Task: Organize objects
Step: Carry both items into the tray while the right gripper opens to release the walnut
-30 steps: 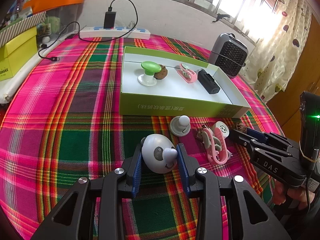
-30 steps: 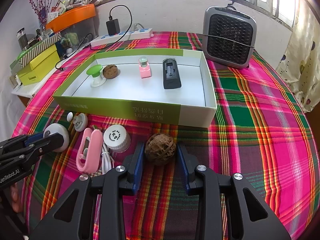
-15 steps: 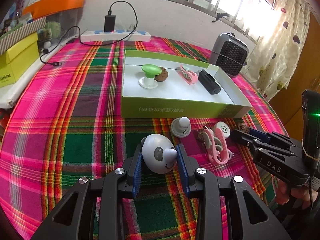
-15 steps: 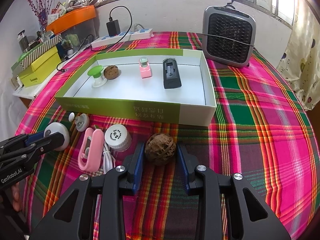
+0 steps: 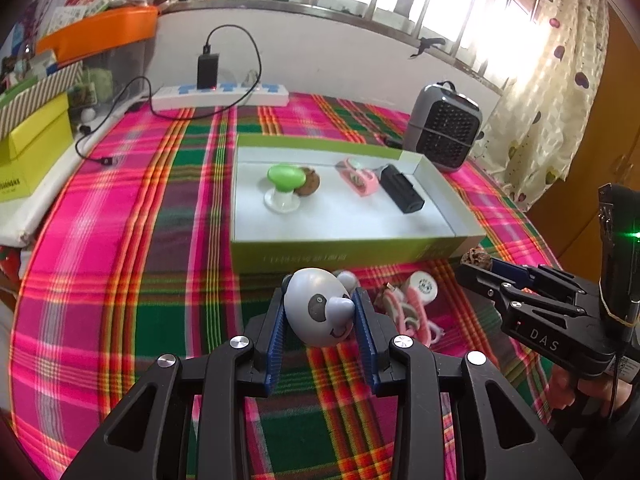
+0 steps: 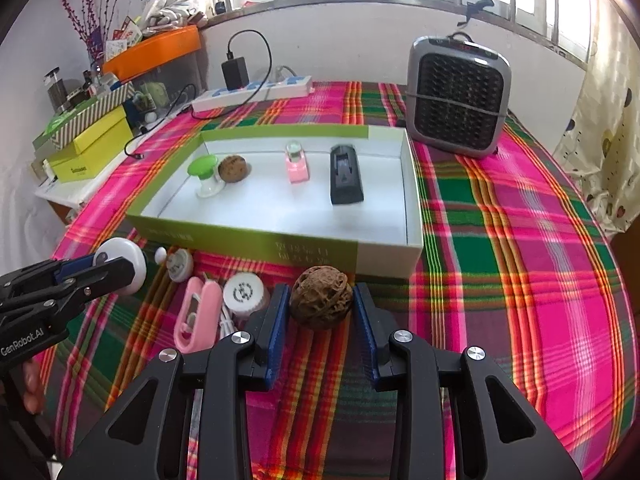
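Observation:
My left gripper (image 5: 320, 320) is shut on a grey panda-faced ball toy (image 5: 318, 308) and holds it above the cloth, in front of the green box (image 5: 340, 256). My right gripper (image 6: 322, 312) is shut on a brown walnut (image 6: 321, 300), also lifted near the box's front wall (image 6: 280, 248). Inside the box lie a green-topped stamp (image 6: 206, 174), another walnut (image 6: 234, 169), a pink clip (image 6: 297, 162) and a black device (image 6: 345, 179). On the cloth lie a pink clip (image 6: 196, 314), a white cap (image 6: 245, 294) and a small white knob (image 6: 179, 265).
A grey fan heater (image 6: 458, 98) stands behind the box at the right. A white power strip (image 6: 252, 92) with a charger lies at the back. Yellow boxes (image 6: 92, 148) and an orange tray (image 6: 154, 52) stand at the left beyond the table edge.
Both grippers have risen and moved toward the box, each with its object still held. The panda toy and the walnut are off the cloth now.

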`<state>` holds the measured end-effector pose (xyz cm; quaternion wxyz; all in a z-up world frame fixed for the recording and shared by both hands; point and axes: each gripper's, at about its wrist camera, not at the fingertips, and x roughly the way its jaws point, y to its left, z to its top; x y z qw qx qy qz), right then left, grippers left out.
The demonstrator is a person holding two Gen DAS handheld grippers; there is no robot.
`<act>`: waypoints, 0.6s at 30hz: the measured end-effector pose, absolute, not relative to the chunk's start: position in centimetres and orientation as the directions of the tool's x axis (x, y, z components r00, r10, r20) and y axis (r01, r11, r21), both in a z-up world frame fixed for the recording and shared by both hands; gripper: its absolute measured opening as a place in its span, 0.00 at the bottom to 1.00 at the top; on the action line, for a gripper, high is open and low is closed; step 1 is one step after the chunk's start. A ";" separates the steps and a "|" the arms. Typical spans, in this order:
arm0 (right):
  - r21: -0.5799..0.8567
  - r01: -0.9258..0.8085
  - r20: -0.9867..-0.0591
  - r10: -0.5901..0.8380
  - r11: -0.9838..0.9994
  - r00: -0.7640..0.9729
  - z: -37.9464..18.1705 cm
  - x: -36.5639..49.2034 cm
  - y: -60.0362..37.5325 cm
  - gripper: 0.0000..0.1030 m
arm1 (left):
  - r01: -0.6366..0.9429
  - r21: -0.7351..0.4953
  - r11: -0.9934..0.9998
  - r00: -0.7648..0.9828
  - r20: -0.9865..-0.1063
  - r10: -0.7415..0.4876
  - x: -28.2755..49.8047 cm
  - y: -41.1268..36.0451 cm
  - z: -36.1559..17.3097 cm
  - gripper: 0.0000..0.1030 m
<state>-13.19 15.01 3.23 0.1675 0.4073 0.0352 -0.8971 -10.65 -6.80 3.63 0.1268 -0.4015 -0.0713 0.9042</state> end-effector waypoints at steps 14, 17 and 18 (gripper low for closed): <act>0.072 0.431 -0.699 -0.354 -0.899 -0.621 6.6 -17.3 12.7 0.32 | -0.167 -0.227 -0.959 -0.666 -0.691 0.280 -13.7 -6.4 4.9 0.29; 0.091 0.461 -0.700 -0.386 -0.883 -0.601 7.0 -18.9 12.0 0.32 | -0.167 -0.224 -0.960 -0.665 -0.694 0.277 -14.4 -6.1 4.8 0.29; 0.097 0.471 -0.701 -0.396 -0.877 -0.593 7.0 -19.5 11.7 0.32 | -0.168 -0.224 -0.960 -0.664 -0.694 0.278 -14.8 -6.1 4.8 0.29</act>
